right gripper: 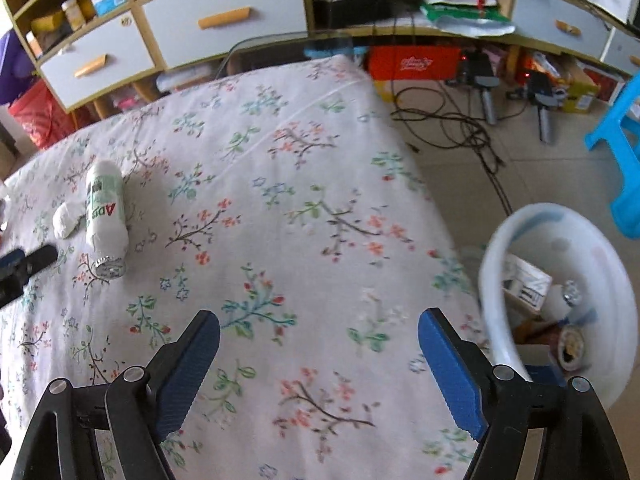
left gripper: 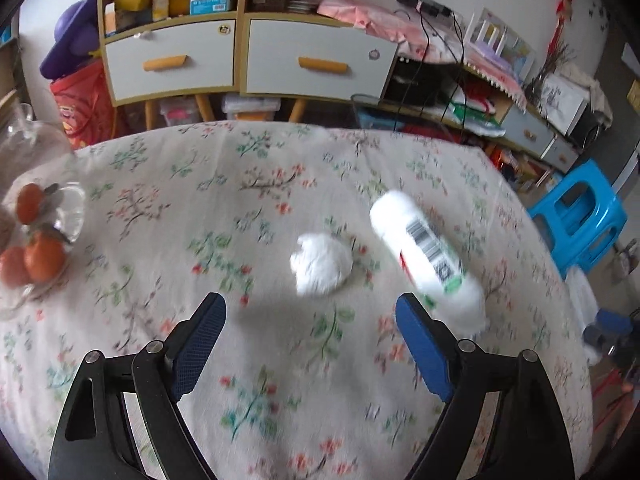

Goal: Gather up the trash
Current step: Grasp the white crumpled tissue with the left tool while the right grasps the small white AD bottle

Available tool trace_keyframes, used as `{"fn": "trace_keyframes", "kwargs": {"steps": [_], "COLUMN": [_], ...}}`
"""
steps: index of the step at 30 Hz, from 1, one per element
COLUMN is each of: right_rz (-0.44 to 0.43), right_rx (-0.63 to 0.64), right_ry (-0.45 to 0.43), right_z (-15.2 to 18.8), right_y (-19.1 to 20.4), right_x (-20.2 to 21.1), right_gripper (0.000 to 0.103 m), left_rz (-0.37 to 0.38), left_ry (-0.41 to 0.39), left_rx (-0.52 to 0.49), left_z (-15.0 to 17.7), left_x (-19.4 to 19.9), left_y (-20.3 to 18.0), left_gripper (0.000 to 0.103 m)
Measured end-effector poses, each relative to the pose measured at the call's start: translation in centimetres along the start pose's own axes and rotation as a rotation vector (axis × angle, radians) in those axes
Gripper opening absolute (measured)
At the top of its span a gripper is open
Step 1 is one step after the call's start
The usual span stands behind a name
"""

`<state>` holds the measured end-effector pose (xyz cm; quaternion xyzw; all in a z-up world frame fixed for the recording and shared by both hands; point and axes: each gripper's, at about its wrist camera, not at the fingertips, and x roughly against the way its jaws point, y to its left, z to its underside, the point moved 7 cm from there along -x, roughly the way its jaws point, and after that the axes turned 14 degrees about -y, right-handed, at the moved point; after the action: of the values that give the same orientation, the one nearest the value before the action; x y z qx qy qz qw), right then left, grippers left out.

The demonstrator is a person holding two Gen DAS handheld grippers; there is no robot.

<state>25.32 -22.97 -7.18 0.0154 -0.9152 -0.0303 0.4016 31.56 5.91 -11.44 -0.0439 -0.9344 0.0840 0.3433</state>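
A crumpled white tissue ball lies on the floral tablecloth, just ahead of my open, empty left gripper. A white plastic bottle with a barcode label lies on its side to the tissue's right, near my right fingertip. In the right wrist view the bottle and tissue lie far left, and the left gripper's tip shows beside them. My right gripper is open and empty above the cloth, near the table's right edge. A white trash bin holding scraps stands on the floor beside that edge.
A glass bowl of oranges sits at the table's left. A blue plastic stool stands right of the table; it also shows in the right wrist view. Cables lie on the floor. A drawer cabinet stands behind.
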Motion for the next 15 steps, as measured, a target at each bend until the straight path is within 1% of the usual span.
{"fn": "trace_keyframes", "kwargs": {"steps": [1,2,4,5,6,7,8,9,11,15], "right_rz": [0.0,0.001,0.002,0.005,0.008,0.013,0.016,0.017,0.002,-0.042], "right_rx": [0.006,0.019,0.044,0.061,0.072,0.083,0.09,0.091,0.085,0.085], "right_ry": [0.002,0.004,0.005,0.007,0.009,0.011,0.012,0.013,0.008,-0.026], "right_z": [0.0,0.0,0.1,0.2,0.3,0.5,0.6,0.6,0.6,0.0], "right_y": [0.3,0.9,1.6,2.0,2.2,2.5,2.7,3.0,3.6,5.3], "right_x": [-0.2,-0.5,-0.8,-1.1,-1.3,-1.5,-1.7,-1.9,-2.3,-2.3], "right_gripper": [0.085,0.085,0.085,0.085,0.085,0.085,0.085,0.085,0.085,0.085], "left_rz": [0.011,0.017,0.02,0.016,0.007,0.006,0.014,0.028,0.051,0.073], "left_ry": [-0.001,0.001,0.002,0.0,-0.007,-0.013,-0.018,-0.016,-0.012,-0.005], "left_rx": [0.007,0.008,-0.006,-0.016,-0.033,-0.042,-0.045,-0.042,-0.039,-0.032], "left_z": [-0.2,-0.3,-0.5,-0.5,-0.5,-0.6,-0.7,-0.8,-0.8,-0.7], "left_x": [-0.4,-0.7,-1.6,-2.0,-2.4,-2.6,-2.7,-2.9,-2.8,-1.5], "left_y": [0.0,-0.1,-0.3,-0.3,-0.3,-0.3,-0.4,-0.5,-0.6,-0.8], "left_gripper": [0.08,0.078,0.066,0.063,0.055,0.045,0.038,0.027,0.023,0.022]}}
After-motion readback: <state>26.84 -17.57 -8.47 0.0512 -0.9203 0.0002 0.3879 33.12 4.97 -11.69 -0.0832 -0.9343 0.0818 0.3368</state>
